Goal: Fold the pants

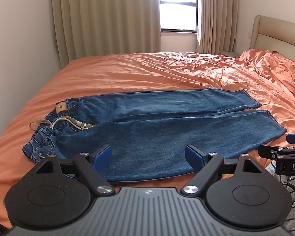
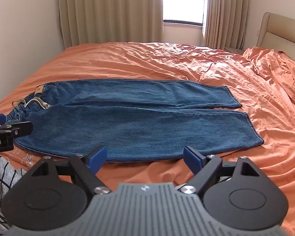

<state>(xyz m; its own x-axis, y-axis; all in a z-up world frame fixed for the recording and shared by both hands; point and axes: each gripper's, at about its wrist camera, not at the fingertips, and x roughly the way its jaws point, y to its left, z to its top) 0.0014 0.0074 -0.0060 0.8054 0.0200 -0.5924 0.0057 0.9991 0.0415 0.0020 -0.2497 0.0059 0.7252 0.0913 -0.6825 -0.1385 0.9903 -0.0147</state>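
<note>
Blue jeans (image 1: 147,129) lie flat on the orange bed, waistband with a tan label (image 1: 62,107) and beige drawstring to the left, both legs side by side with hems to the right. They also show in the right wrist view (image 2: 131,122). My left gripper (image 1: 148,157) is open and empty, hovering over the near edge of the near leg by the hip. My right gripper (image 2: 144,157) is open and empty, just in front of the near leg's edge around the knee. The right gripper's tip shows at the left view's right edge (image 1: 285,151).
The orange sheet (image 1: 127,72) is wrinkled, bunched up at the right near the beige headboard (image 1: 275,35). Beige curtains (image 1: 108,19) and a window are behind the bed. A white wall runs along the left. Grey striped fabric (image 2: 2,175) lies at the near left.
</note>
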